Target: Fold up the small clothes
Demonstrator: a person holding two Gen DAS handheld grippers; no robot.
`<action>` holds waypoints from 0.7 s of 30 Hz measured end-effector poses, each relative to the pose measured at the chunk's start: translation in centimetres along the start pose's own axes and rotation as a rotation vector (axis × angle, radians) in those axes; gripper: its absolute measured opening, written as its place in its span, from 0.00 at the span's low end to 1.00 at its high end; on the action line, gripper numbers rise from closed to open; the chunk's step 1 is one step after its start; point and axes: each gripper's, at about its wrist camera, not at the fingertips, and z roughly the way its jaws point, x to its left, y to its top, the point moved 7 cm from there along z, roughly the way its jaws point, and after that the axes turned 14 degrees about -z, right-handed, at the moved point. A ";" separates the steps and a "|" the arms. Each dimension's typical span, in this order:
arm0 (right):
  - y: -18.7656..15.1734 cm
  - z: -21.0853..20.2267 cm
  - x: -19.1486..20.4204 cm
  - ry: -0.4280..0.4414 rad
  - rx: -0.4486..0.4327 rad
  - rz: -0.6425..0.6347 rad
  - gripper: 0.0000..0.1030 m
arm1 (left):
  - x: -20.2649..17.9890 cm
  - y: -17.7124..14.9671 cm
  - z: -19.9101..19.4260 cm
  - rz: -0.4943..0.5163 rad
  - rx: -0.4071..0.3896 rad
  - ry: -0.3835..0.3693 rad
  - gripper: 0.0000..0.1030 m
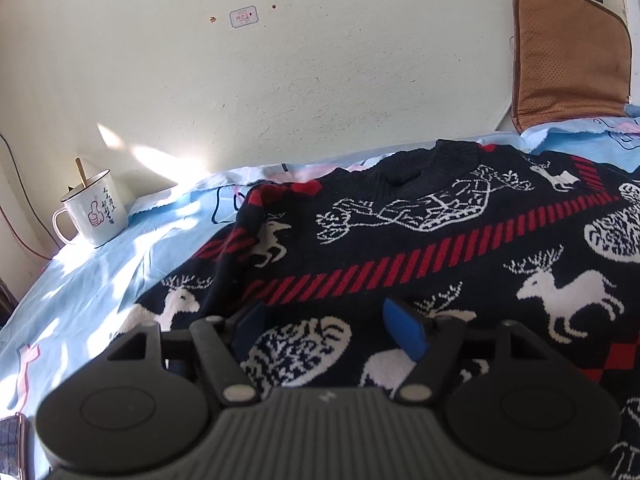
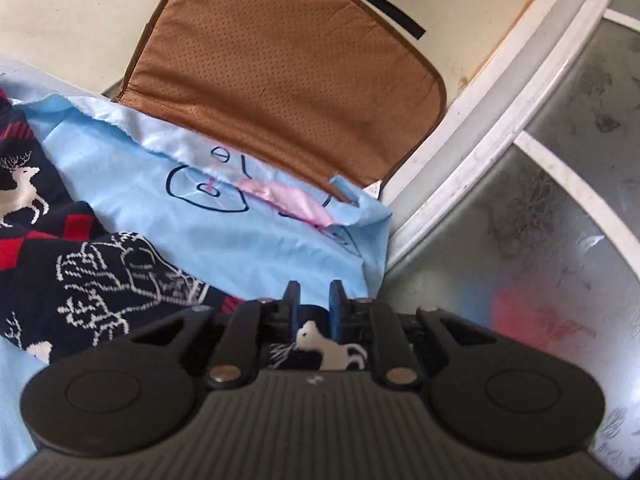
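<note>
Spread over the pale blue sheet (image 1: 100, 280), the reindeer sweater (image 1: 400, 240) lies flat for folding; left gripper (image 1: 332, 328) hovers released, right gripper (image 2: 314, 304) pinches a sweater edge near the sheet's corner, seemingly to fold it.

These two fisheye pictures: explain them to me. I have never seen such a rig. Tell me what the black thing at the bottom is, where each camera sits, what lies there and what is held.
The black thing is a hand-held two-finger gripper; a person carries one in each hand, each with a camera looking along its blue fingers.

The left wrist view shows the left gripper open above a dark reindeer sweater spread on a light blue sheet. A white mug stands at the far left, and a brown cushion leans against the wall.

The right wrist view shows the right gripper with its fingers close together, pinching part of the sweater.
</note>
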 end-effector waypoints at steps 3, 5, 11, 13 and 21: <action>0.4 -2.7 0.1 0.024 -0.068 0.089 0.38 | -0.2 0.0 -0.1 0.004 -0.002 0.003 0.67; 1.4 -5.3 0.9 0.088 -0.137 0.150 0.41 | -0.3 0.0 -0.1 0.002 -0.001 0.006 0.68; 6.2 -11.4 7.7 0.418 -0.269 0.217 0.42 | 1.2 -0.1 -3.4 -0.094 0.031 -0.069 0.69; 7.6 -13.4 10.7 0.504 -0.303 0.176 0.42 | 2.8 -0.1 -7.1 -0.138 -0.019 -0.144 0.69; 13.9 -21.5 22.1 0.942 -0.391 0.081 0.42 | 17.9 -3.8 -19.3 -0.346 -0.183 -0.023 0.74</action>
